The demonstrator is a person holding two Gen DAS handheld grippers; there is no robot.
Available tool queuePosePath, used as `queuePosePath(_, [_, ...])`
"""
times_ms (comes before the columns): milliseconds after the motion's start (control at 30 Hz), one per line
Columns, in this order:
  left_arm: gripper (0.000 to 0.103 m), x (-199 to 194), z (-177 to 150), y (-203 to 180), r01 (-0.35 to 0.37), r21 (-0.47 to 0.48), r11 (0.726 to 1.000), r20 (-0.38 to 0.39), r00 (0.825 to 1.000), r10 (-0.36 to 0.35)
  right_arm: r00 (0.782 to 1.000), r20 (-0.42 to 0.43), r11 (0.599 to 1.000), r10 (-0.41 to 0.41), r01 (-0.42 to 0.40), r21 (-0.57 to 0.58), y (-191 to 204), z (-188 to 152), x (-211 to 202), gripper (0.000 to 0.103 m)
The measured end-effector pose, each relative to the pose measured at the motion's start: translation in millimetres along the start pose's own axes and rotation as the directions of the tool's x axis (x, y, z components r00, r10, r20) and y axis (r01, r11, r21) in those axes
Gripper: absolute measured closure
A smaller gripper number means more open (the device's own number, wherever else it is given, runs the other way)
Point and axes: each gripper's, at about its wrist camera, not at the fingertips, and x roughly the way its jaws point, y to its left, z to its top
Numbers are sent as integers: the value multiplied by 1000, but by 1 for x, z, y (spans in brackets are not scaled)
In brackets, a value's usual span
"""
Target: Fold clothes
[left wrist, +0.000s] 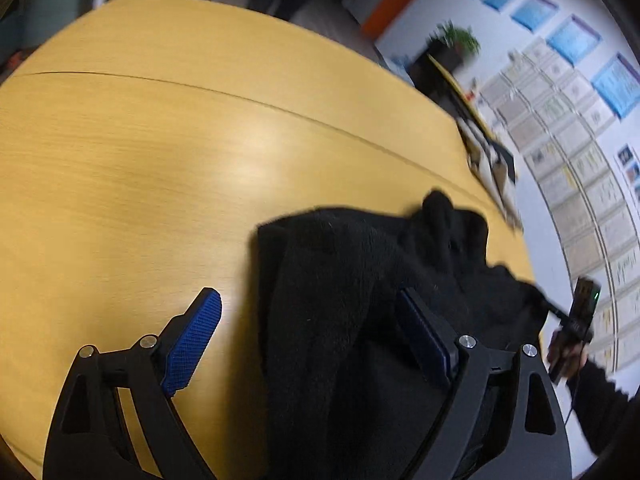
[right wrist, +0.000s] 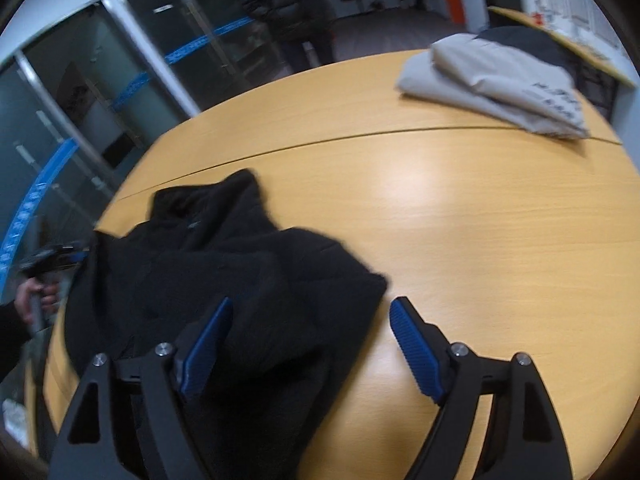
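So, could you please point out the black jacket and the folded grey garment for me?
black jacket [right wrist: 240,264]: right wrist view, middle of the body.
folded grey garment [right wrist: 492,84]: right wrist view, top layer of the fold.

The fleece garment lies bunched on the table, near its edge. Seen from the right wrist, it sprawls from six o'clock up toward ten, its collar end reaching the table's seam. A folded garment sits well apart at one o'clock, across that seam. A standing person is beyond the table at twelve. The right gripper hangs above the fleece's near corner, one finger over cloth, the other over bare table. From the left wrist, the fleece fills four o'clock, with the left gripper straddling its edge.
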Motion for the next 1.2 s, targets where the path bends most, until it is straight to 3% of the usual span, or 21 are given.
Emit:
queuePosePath(133, [14, -3, 3, -13, 63, 55, 996, 23, 998, -65, 997, -25, 997, 71, -71, -12, -1, -6, -16, 19])
queuePosePath(233, [14, 1, 5, -23, 76, 111, 991, -1, 997, -76, 990, -136, 989, -33, 13, -150, 10, -14, -1, 19])
queuePosePath(333, [17, 11, 9, -26, 64, 111, 992, -34, 998, -61, 981, -171, 960, -94, 44, -277, 29, -18, 24, 21])
queuePosePath(367, [34, 11, 13, -24, 69, 93, 993, -38, 997, -66, 983, -152, 957, -98, 52, -285, 32, -15, 28, 24])
queuePosePath(400, [61, 9, 16, -21, 74, 75, 994, -38, 997, -71, 989, -116, 961, -93, 58, -270, 33, -10, 29, 29])
queuePosePath(433, [72, 7, 20, -18, 79, 56, 995, -39, 996, -77, 993, -80, 965, -88, 64, -256, 35, -4, 30, 33])
queuePosePath(500, [79, 1, 23, -16, 94, 45, 995, -29, 995, -93, 997, -32, 977, -65, 57, -207, 31, 5, 30, 38])
queuePosePath(567, [82, -5, 24, -18, 105, 58, 993, -16, 994, -104, 998, -45, 982, -49, 40, -186, 27, 10, 34, 44])
queuePosePath(633, [82, -11, 24, -17, 116, 56, 992, -2, 993, -116, 997, -70, 985, -22, 10, -175, 25, 7, 33, 45])
queuePosePath(700, [82, -15, 24, -15, 134, 45, 990, 13, 991, -134, 999, -38, 990, 14, -19, -137, 19, 5, 18, 44])
queuePosePath(733, [81, -16, 24, -13, 140, 41, 989, 20, 990, -141, 1000, -3, 994, 31, -31, -103, 13, 4, 7, 40])
queuePosePath(800, [64, -11, 23, -9, 120, 23, 993, 23, 992, -120, 998, 46, 998, 42, -39, -53, 4, 1, -13, 25])
queuePosePath(833, [62, -7, 22, -7, 119, 11, 993, 16, 993, -119, 997, 68, 999, 44, -42, -30, 0, -1, -23, 20])
queuePosePath(933, [50, 0, 19, -4, 150, -14, 989, -1, 989, -151, 998, -62, 990, -27, 19, -140, 6, -13, -15, 20])
queuePosePath(1033, [44, -1, 16, -7, 169, -10, 986, 5, 986, -169, 978, -191, 960, -80, 24, -279, 24, -27, 14, 20])
queuePosePath(1100, [43, -2, 15, -9, 175, 1, 985, 8, 985, -175, 974, -194, 938, -112, 39, -345, 32, -29, 31, 21])
queuePosePath(1200, [43, -4, 16, -12, 179, 17, 984, 1, 984, -179, 987, -124, 936, -100, 51, -348, 36, -16, 44, 25])
